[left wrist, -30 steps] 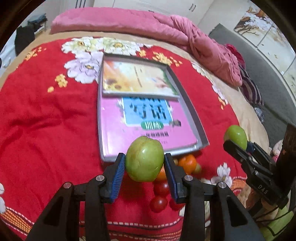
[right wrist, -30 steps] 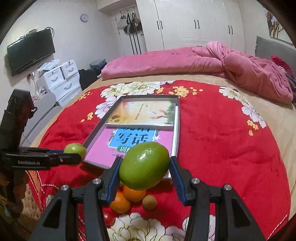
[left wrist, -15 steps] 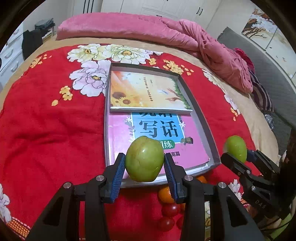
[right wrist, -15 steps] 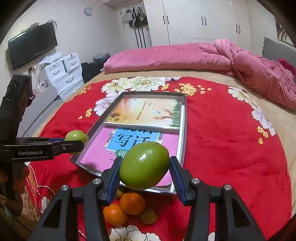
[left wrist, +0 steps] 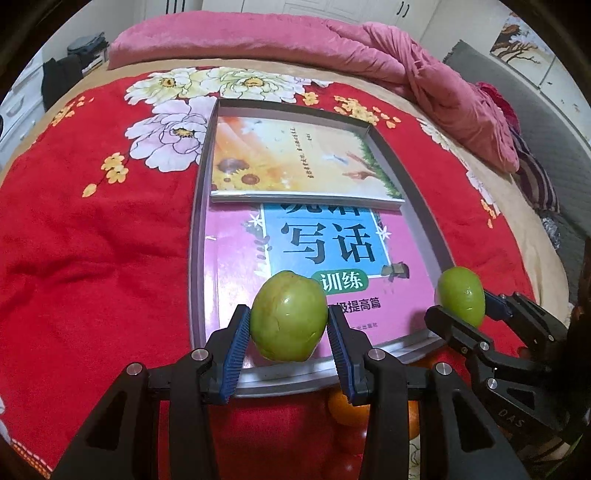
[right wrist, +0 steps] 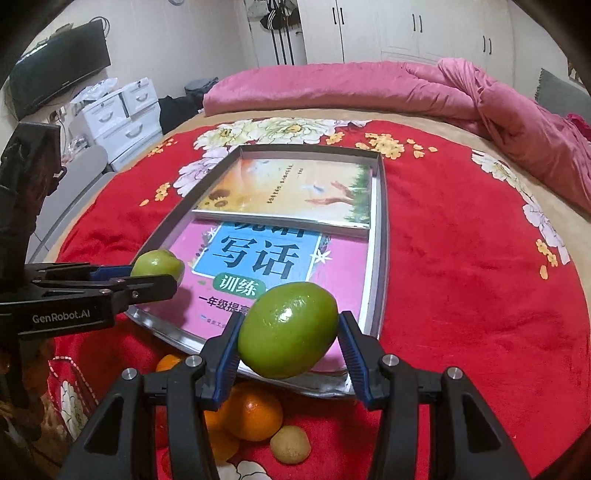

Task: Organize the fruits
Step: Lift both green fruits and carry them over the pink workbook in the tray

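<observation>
I'm in a home bedroom: a bed [right wrist: 461, 295] with a pink quilt [right wrist: 369, 88], white wardrobes [right wrist: 406, 29], a wall television [right wrist: 59, 85].

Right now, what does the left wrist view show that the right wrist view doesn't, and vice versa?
Only the left wrist view: a framed tree picture on the far wall.

Only the right wrist view: a wall TV, white drawers, and a small tan fruit beside the oranges.

Both: the tray holding two books, the red floral blanket, and each gripper, left and right, clamped on a green fruit.
</observation>
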### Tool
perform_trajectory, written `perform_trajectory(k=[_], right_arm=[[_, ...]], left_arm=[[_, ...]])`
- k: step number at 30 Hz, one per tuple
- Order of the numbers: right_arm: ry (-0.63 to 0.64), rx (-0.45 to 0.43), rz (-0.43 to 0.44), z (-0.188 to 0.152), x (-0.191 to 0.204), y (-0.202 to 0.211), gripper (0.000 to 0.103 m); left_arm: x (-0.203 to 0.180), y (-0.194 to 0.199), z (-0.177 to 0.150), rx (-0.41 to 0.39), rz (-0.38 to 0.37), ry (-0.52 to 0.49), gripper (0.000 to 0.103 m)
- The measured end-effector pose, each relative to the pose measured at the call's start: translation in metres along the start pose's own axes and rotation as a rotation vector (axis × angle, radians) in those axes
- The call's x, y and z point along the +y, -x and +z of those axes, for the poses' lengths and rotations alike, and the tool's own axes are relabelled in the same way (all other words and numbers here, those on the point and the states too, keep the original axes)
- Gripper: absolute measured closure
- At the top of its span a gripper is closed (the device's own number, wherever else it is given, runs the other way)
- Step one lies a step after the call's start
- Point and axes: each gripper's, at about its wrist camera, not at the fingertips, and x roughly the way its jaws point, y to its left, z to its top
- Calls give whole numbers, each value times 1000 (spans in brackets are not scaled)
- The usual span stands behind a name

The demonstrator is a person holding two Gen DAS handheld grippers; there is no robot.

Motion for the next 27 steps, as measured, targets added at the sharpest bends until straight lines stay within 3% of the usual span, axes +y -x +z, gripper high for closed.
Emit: perform_trajectory(k=[11,27], right_arm=[[13,30,-18,-1,-1,-14,52],[17,53,-34,-5,1,-21,50]], left_arm=[[-4,-10,-4,5,45,-37,59],[-1,-8,-7,3,36,-25,59]])
